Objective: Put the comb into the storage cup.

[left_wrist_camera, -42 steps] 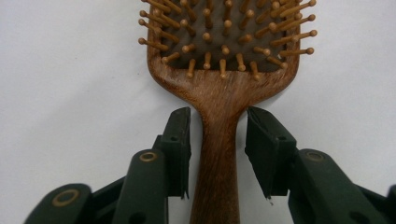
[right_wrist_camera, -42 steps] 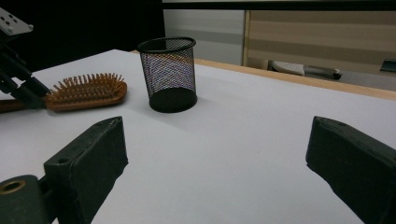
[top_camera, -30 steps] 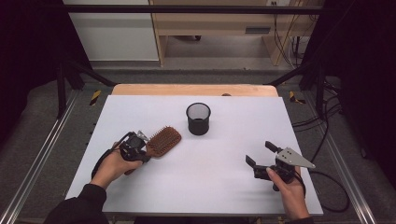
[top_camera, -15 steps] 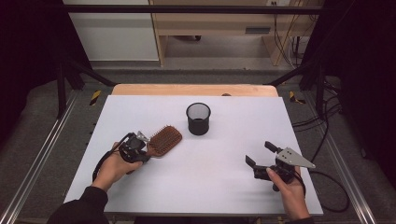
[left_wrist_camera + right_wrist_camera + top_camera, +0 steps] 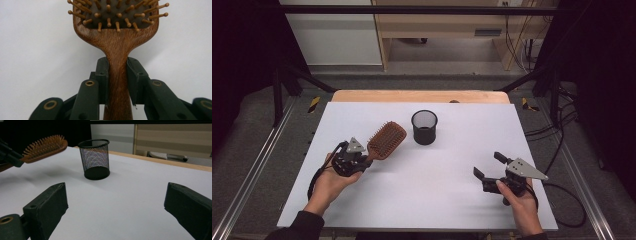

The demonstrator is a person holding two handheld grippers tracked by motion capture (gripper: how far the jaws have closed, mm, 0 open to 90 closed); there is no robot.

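The high view shows your left gripper [image 5: 362, 161] at about eight o'clock on the white table [image 5: 452, 200], clamped on the handle of the brown wooden paddle hairbrush with tan bristle pins [image 5: 386, 140]. The brush head points away from you toward one o'clock, ending just short of the black wire-mesh cylindrical pen cup [image 5: 424, 127], which stands upright near the table's middle, toward twelve o'clock. Brush and cup are near each other but apart.

In the left gripper view your two black jaws press against both sides of the narrow wooden neck of the hairbrush [image 5: 117, 50], one pad on each side, with no gap showing. The bristle side faces the camera, pins pointing up out of the dark cushion.

In the right gripper view the hairbrush [image 5: 45, 148] hangs clear above the table at ten o'clock, bristles up, with its shadow on the white surface below it. The pen cup [image 5: 95, 158] sits just right of it at about eleven o'clock, its rim open upward.

Your right gripper [image 5: 488, 165] rests at four o'clock on the table in the high view, well apart from brush and cup. Its jaws stand wide apart and hold nothing, with bare table between them.
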